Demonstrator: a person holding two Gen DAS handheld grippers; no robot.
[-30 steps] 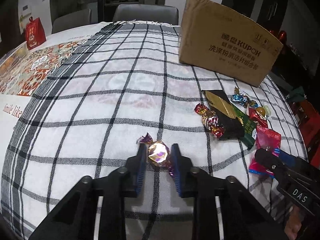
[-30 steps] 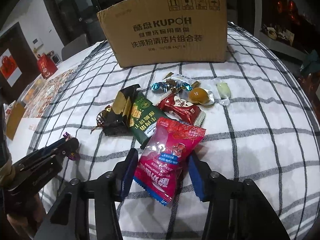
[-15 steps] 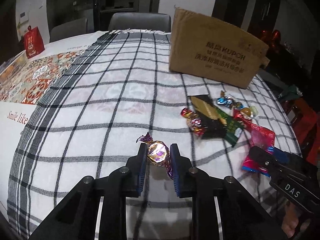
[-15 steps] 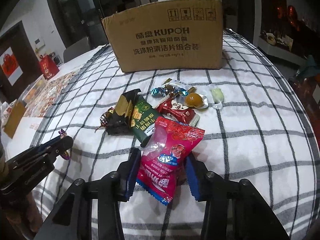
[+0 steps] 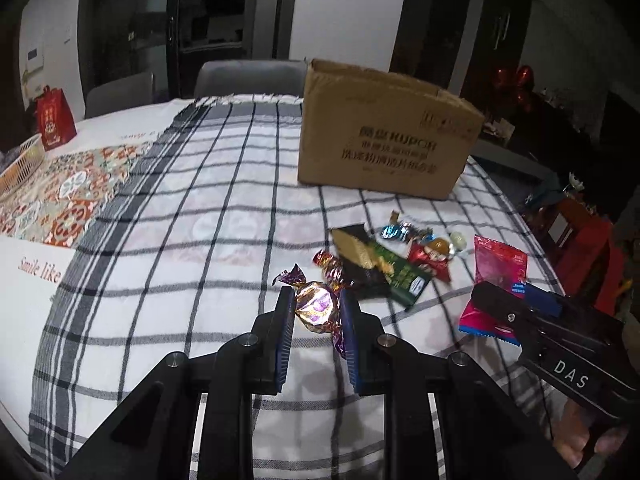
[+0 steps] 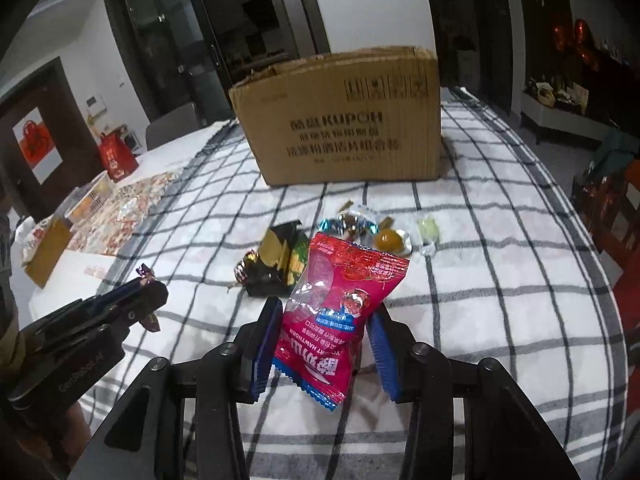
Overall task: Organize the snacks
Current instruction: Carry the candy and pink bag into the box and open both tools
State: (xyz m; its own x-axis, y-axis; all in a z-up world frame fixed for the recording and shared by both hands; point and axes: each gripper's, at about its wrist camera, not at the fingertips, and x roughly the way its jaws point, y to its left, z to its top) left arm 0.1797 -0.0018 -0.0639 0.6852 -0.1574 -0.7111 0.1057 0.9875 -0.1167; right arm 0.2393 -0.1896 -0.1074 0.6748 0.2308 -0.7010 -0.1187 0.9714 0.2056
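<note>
My left gripper (image 5: 316, 308) is shut on a gold and purple foil candy (image 5: 315, 307) and holds it above the checked cloth. My right gripper (image 6: 326, 320) is shut on a red snack packet (image 6: 340, 304), lifted off the table; the packet also shows in the left wrist view (image 5: 494, 280). A brown cardboard box (image 6: 344, 128) stands open at the far side. A small pile of snacks (image 6: 280, 260) lies in front of it: a black and gold packet, a green packet, foil candies, an orange jelly and a pale candy (image 6: 428, 228).
A checked cloth (image 5: 180, 208) covers the table. A patterned mat (image 5: 60, 192), a white basket (image 5: 20, 164) and a red gift bag (image 5: 54, 124) lie at the far left. Chairs stand behind the table. The table edge runs close on the right.
Both grippers have risen off the cloth with their snacks. The right gripper has closed on the red packet and lifted it clear of the pile.
</note>
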